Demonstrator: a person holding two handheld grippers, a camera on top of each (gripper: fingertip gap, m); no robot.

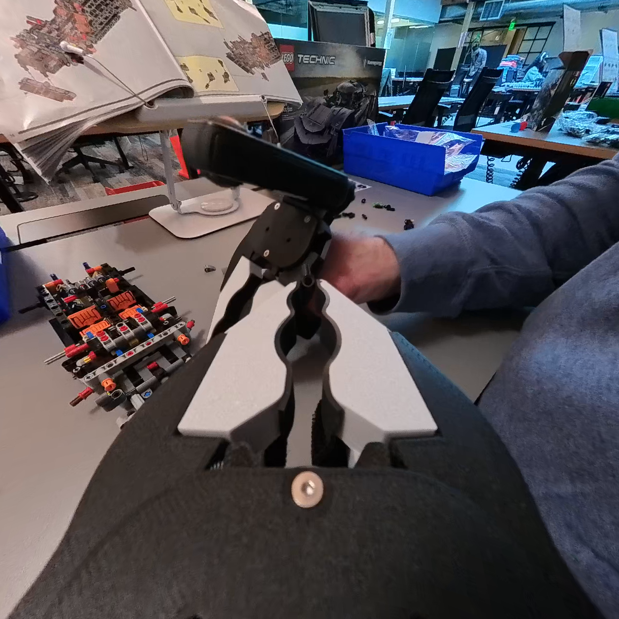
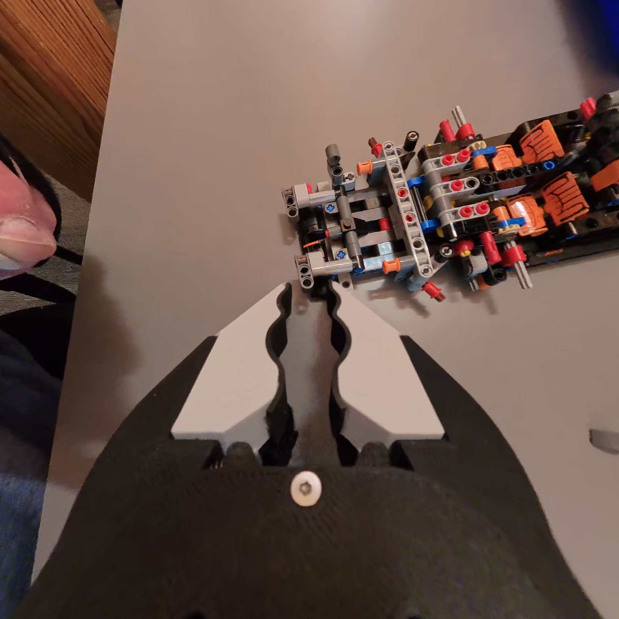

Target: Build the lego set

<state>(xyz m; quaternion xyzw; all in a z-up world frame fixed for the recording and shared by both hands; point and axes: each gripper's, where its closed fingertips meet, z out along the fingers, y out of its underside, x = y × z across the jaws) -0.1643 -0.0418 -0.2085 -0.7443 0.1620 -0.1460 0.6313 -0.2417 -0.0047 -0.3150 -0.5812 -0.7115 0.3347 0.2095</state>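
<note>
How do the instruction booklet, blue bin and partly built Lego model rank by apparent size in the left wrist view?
1. instruction booklet
2. partly built Lego model, blue bin: look alike; the bin sits farther off, so unsure.

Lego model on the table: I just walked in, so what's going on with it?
A person is building it with two handheld tools. The right claw has its tips at the near edge of the half-built lego model, with something small and dark between them. The left claw is raised beside it, nothing clearly held. An instruction booklet stands open behind.
</note>
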